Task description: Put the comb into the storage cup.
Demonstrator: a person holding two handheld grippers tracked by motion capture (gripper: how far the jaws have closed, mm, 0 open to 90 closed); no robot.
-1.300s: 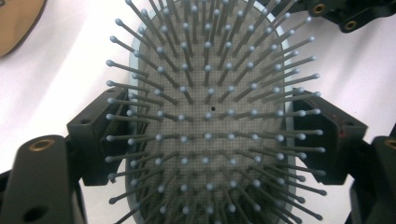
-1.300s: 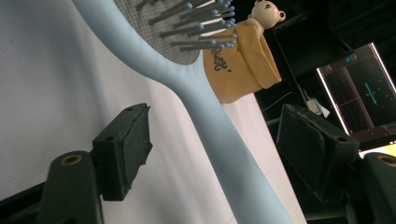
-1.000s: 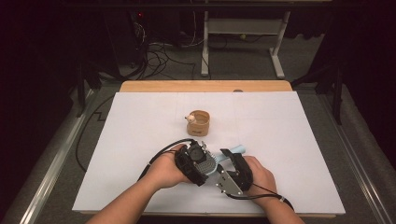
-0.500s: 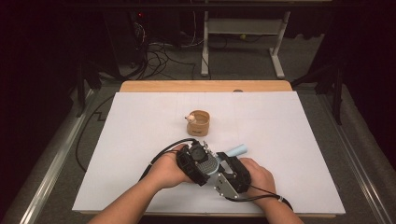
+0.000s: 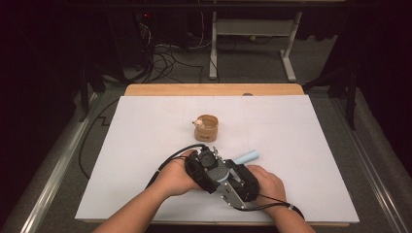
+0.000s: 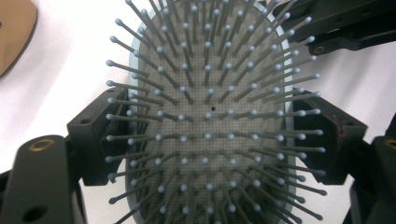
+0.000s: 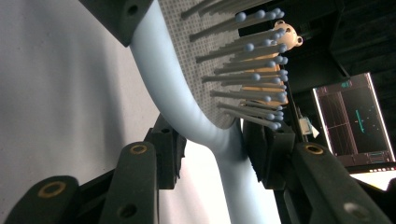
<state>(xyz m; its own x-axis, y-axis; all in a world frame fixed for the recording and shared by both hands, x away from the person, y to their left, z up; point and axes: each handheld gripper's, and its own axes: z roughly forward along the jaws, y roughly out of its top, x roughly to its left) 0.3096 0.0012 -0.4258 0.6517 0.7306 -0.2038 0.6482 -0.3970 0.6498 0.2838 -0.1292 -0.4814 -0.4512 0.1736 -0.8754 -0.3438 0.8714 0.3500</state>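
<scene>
A light blue hairbrush (image 6: 210, 107) with grey bristles is held by its oval head near the table's front edge. My left gripper (image 6: 212, 140) is shut on that head, a pad (image 6: 100, 135) against each side rim. Its handle (image 5: 245, 157) sticks out to the right past both hands. My right gripper (image 7: 217, 154) straddles the brush's neck (image 7: 229, 154). Its jaws have just been closing on it. The right pad lies against the neck, and a sliver of table shows between the left pad (image 7: 168, 149) and the neck. In the high view both grippers (image 5: 214, 167) (image 5: 235, 177) sit close together.
A small tan cup (image 5: 208, 128) with a little bear figure (image 5: 198, 123) on its rim stands mid-table, just beyond the hands. The white table cover (image 5: 316, 145) stretches around them. A wooden strip (image 5: 214, 90) edges the far side; cables and a desk frame (image 5: 252, 29) lie behind.
The right hand and its gripper have shifted slightly around the brush handle. The left hand, the brush and the cup are where they were.
</scene>
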